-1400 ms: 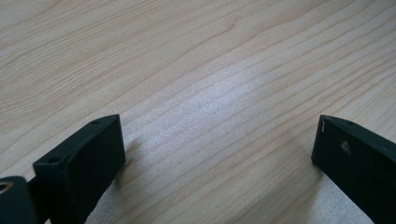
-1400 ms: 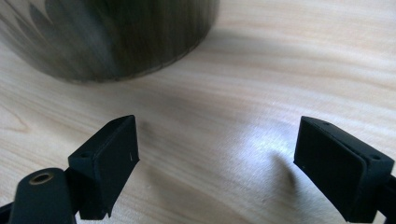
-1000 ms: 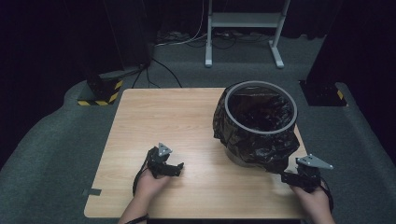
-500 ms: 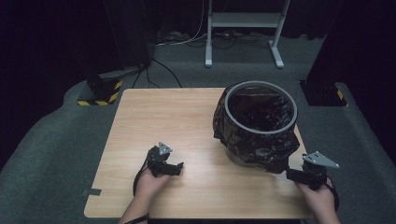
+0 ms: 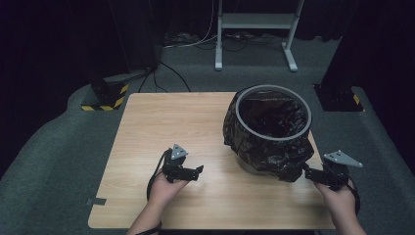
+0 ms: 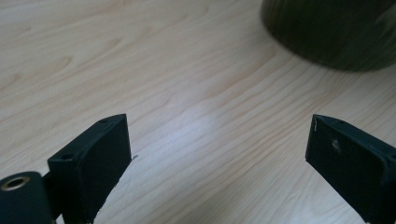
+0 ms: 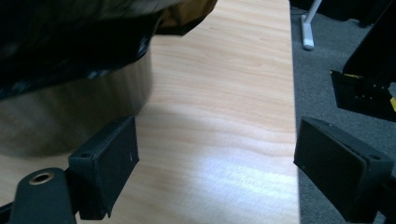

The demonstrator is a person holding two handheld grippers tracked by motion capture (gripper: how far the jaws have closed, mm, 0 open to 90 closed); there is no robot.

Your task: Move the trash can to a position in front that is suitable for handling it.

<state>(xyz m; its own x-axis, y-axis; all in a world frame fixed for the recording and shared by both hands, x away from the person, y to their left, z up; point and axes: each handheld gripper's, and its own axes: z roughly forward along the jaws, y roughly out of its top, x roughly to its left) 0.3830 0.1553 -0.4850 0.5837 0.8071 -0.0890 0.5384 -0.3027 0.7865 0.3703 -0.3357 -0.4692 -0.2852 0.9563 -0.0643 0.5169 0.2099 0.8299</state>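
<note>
Left tongs [image 5: 198, 171]: we hold them wide, empty.
Right tongs [image 5: 308, 172]: wide, empty, just beside our bin [image 5: 272, 131].
Table [image 5: 171, 122]: under both.

The bin [image 6: 331, 32] is cut off by the top edge and blurred in the left gripper view. In the right gripper view its black liner [image 7: 70, 42] is blurred, hiding the rim. Bin contents cannot be told.

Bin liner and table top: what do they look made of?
The bin liner looks like thin black plastic film: glossy, crinkled, folded over the grey rim. The table top looks like light wood or wood-look laminate: printed-looking grain, smooth sheen; which one is unclear.
</note>
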